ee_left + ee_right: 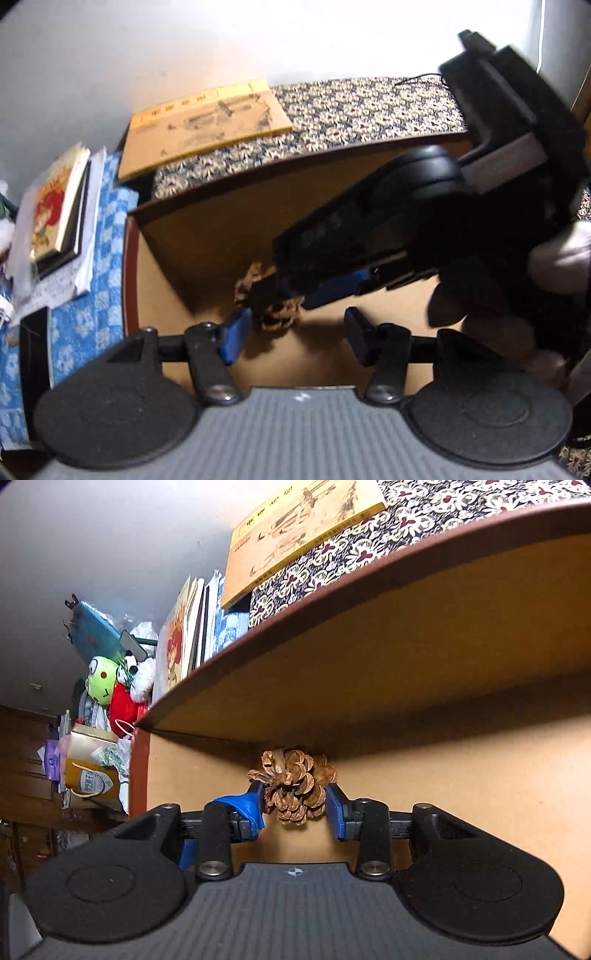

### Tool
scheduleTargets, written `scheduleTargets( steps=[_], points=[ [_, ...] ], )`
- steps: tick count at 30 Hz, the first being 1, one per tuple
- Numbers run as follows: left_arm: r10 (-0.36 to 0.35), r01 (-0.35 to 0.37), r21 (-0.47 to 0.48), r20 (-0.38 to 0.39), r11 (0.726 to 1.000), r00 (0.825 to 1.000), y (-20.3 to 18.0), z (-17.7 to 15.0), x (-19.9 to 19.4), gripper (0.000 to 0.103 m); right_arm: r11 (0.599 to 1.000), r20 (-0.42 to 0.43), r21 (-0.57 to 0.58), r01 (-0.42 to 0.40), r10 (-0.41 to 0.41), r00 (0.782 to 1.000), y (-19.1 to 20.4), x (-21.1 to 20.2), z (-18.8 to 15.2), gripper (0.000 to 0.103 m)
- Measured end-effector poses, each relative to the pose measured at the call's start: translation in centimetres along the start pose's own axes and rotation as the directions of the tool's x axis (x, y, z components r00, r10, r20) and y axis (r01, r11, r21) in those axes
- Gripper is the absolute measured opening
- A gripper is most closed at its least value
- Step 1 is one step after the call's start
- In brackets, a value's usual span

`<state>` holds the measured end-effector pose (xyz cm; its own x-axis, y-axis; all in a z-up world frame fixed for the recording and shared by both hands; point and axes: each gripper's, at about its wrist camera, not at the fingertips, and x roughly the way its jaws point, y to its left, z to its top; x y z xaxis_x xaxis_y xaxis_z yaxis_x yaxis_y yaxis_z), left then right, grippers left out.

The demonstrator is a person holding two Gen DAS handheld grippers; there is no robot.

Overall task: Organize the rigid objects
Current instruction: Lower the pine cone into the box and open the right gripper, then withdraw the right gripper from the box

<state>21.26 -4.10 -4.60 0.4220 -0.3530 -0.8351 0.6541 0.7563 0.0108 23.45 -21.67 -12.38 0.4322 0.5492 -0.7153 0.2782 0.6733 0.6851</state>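
Dry brown pine cone (293, 786) with open woody scales, pinched at both flanks between blue-padded fingers, sitting low in open brown cardboard box (443, 672) with dark red rim, close to its back left corner. Partly hidden and blurred (275, 314) from the left wrist.

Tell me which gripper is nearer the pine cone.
Right. The right gripper is shut on the pine cone inside the box; the left gripper hangs open, just short of it.
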Motion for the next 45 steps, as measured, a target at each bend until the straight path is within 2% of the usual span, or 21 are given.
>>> scheduleTargets(
  steps=[6, 11, 15, 19, 24, 27, 33, 36, 38, 41, 45],
  points=[
    [-0.03, 0.03, -0.046, 0.004, 0.998, 1.0, 0.6, 0.1, 0.1, 0.054, 0.992, 0.011, -0.007, -0.123, 0.124, 0.992, 0.1, -0.1, 0.3, 0.023],
    [-0.023, 0.023, -0.043, -0.013, 0.999, 1.0, 0.5, 0.1, 0.6, 0.054, 0.989, 0.013, -0.023, -0.144, 0.145, 0.989, 0.1, -0.3, 0.2, 0.023],
    [-0.012, 0.012, -0.034, -0.002, 0.999, 1.0, 0.5, 0.1, 0.6, 0.055, 0.977, 0.038, -0.035, -0.211, 0.212, 0.976, 0.4, -1.2, 0.2, 0.023],
    [-0.01, 0.011, -0.036, 0.015, 0.999, 1.0, 0.6, 0.0, 0.4, 0.054, 0.988, 0.103, -0.089, -0.125, 0.134, 0.986, 1.3, -2.7, -0.1, 0.023],
    [0.038, -0.036, -0.03, 0.045, 0.999, 0.998, 0.2, -0.2, -0.3, 0.054, 0.983, 0.205, -0.181, -0.022, 0.059, 0.977, 2.4, -6.2, -1.6, 0.023],
    [0.059, -0.054, -0.05, 0.095, 0.997, 0.994, -0.2, -0.4, -2.1, 0.059, 0.972, 0.296, -0.227, 0.059, 0.011, 0.955, 3.0, -8.5, -3.1, 0.023],
    [0.108, -0.089, -0.118, 0.163, 0.989, 0.981, -1.0, -1.0, -6.0, 0.066, 0.954, 0.412, -0.253, 0.163, -0.046, 0.91, 2.8, -11.6, -6.2, 0.023],
    [0.135, -0.112, -0.138, 0.172, 0.984, 0.976, -1.7, -1.7, -7.5, 0.068, 0.929, 0.489, -0.287, 0.235, -0.069, 0.869, 3.5, -12.6, -8.0, 0.023],
    [0.145, -0.119, -0.15, 0.177, 0.981, 0.973, -2.1, -2.2, -8.5, 0.069, 0.914, 0.552, -0.294, 0.278, -0.074, 0.831, 3.7, -13.5, -9.4, 0.023],
    [0.169, -0.135, -0.175, 0.199, 0.975, 0.965, -2.4, -3.1, -10.2, 0.069, 0.931, 0.614, -0.248, 0.267, -0.062, 0.787, 3.2, -15.0, -10.8, 0.023],
    [0.214, -0.165, -0.221, 0.222, 0.961, 0.951, -3.0, -4.5, -12.4, 0.069, 0.943, 0.625, -0.22, 0.248, -0.059, 0.778, 2.5, -16.6, -12.0, 0.023]
  ],
)
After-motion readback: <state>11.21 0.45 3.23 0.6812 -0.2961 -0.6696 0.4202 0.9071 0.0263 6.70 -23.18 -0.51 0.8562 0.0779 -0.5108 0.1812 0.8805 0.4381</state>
